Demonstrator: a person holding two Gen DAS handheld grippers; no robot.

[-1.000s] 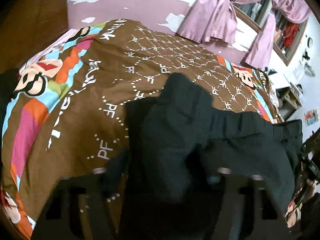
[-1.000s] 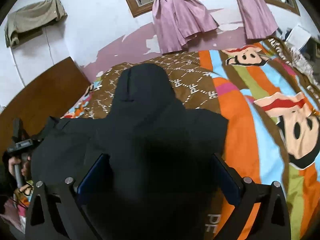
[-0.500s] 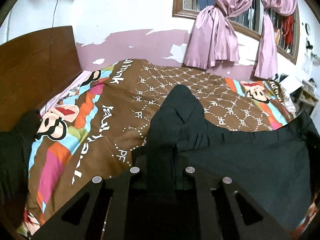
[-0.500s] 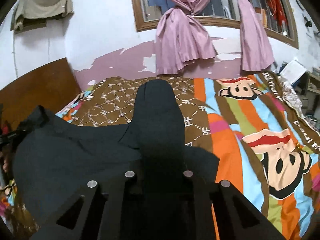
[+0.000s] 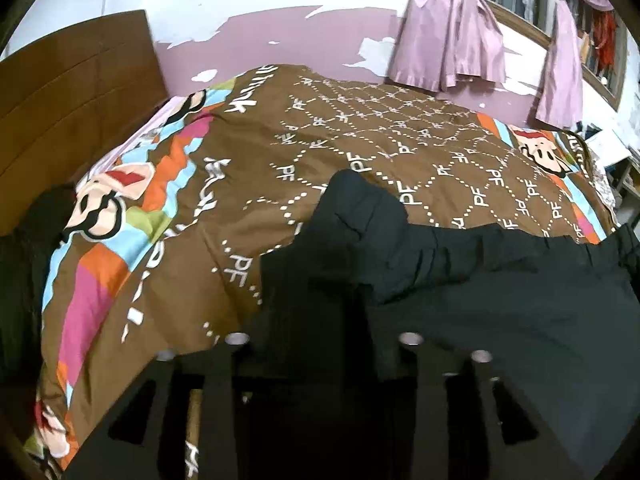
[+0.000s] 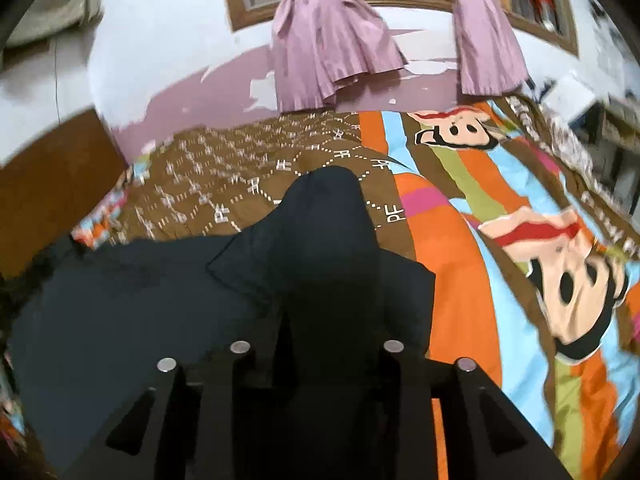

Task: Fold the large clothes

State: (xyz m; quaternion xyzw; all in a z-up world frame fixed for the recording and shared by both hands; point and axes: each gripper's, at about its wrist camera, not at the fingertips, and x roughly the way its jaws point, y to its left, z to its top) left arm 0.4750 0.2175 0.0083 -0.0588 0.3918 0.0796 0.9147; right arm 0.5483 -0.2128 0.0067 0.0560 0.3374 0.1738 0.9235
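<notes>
A large black garment (image 5: pixel 480 292) lies across the near part of a bed with a brown and striped cartoon quilt (image 5: pixel 360 140). My left gripper (image 5: pixel 320 344) is shut on the garment's left end, and a black fold rises from between its fingers. In the right wrist view the same garment (image 6: pixel 140 292) stretches to the left. My right gripper (image 6: pixel 316 348) is shut on its right end, and a hump of cloth stands up in front of it. The fingertips of both grippers are hidden by cloth.
A wooden headboard (image 5: pixel 72 100) stands at the left of the bed. Pink curtains (image 6: pixel 332 52) hang by a window on the far wall. A dark heap (image 5: pixel 24 272) lies at the bed's left edge. Cluttered furniture (image 6: pixel 604 140) stands at the right.
Both grippers went from open to shut on the black garment about half a second ago. Since then both have tilted down toward the bed with the cloth still held.
</notes>
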